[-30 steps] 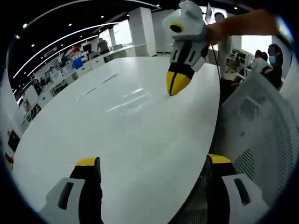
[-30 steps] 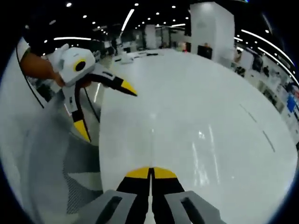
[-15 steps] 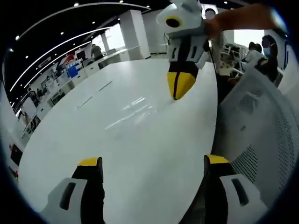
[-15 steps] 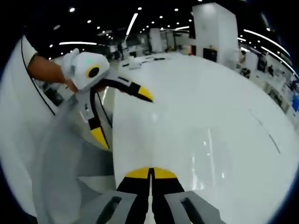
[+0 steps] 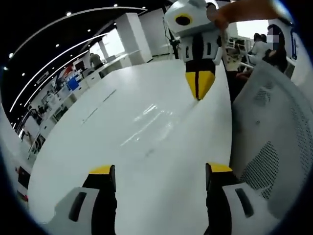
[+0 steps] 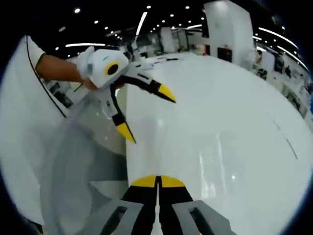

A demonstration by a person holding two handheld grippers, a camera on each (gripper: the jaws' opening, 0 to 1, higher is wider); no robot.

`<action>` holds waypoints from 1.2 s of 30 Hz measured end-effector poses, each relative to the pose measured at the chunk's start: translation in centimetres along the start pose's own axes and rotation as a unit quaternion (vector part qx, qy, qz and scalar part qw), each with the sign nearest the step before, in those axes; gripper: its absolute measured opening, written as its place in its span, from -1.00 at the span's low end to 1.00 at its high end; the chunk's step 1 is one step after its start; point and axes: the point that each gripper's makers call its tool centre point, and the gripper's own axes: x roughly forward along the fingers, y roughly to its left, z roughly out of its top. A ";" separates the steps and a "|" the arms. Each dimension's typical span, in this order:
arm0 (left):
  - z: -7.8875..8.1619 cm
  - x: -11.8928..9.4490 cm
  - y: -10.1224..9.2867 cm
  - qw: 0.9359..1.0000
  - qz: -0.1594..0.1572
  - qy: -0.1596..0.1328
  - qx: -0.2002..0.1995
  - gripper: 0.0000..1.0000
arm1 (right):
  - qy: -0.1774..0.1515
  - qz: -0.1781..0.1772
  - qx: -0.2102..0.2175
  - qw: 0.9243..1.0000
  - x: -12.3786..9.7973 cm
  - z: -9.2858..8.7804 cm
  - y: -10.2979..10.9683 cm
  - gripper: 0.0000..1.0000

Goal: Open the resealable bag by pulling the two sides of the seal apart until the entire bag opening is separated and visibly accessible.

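In the left gripper view, the left gripper (image 5: 159, 178) is close by with its yellow tips wide apart, holding nothing. Under it lies a big white table (image 5: 122, 132). A grey mesh chair (image 5: 274, 142) stands beside the table edge. Farther off, the right gripper (image 5: 199, 83) points down at the table, its tips pressed together. Desks and people are far behind. I cannot tell where the bag is.

In the right gripper view, the right gripper (image 6: 157, 182) has its tips together, and the left gripper (image 6: 146, 112) is spread open over the table edge.
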 end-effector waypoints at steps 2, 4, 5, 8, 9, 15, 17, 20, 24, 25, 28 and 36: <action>0.4 0.1 -0.2 1.000 -0.007 -0.005 0.030 0.24 | 0.000 0.007 0.000 1.000 0.0 0.0 0.3 -1.00; 0.6 0.2 -0.1 0.999 -0.007 -0.004 0.049 0.07 | 0.000 0.009 0.000 1.000 0.0 -0.1 0.2 -1.00; 0.7 0.2 -0.2 0.998 -0.011 -0.006 0.054 0.02 | 0.001 0.011 0.000 1.000 -0.1 -0.2 0.2 -1.00; 0.6 0.3 -0.4 0.997 -0.023 -0.004 0.071 -0.15 | 0.004 0.014 0.004 1.000 -0.2 -0.3 0.4 -1.00; 0.7 0.3 -0.4 0.997 -0.023 -0.003 0.077 -0.23 | 0.005 0.013 0.004 1.000 -0.2 -0.4 0.3 -1.00; 0.9 0.4 -0.9 0.993 -0.047 0.003 0.106 -0.74 | 0.006 0.019 0.012 1.000 -0.3 -0.6 0.2 -1.00; 0.5 0.6 -1.0 0.992 -0.055 0.014 0.114 -0.82 | 0.008 0.022 0.013 1.000 -0.2 -0.6 0.2 -1.00; 0.3 0.6 -1.0 0.992 -0.056 0.015 0.112 -0.87 | 0.009 0.023 0.017 1.000 -0.2 -0.7 0.1 -1.00; 0.1 0.8 -1.1 0.990 -0.063 0.019 0.122 -0.92 | 0.004 0.020 0.024 1.000 -0.3 -0.7 -0.2 -1.00; 0.2 0.9 -1.1 0.990 -0.066 0.024 0.123 -0.94 | 0.002 0.020 0.026 0.999 -0.4 -0.7 -0.2 -1.00; 0.4 1.1 -1.1 0.990 -0.069 0.023 0.121 -0.99 | 0.001 0.020 0.029 0.999 -0.4 -0.8 -0.3 -1.00; 0.2 1.2 -1.1 0.991 -0.074 0.035 0.102 -1.00 | -0.005 0.009 0.034 0.999 -0.4 -0.7 -0.8 -1.00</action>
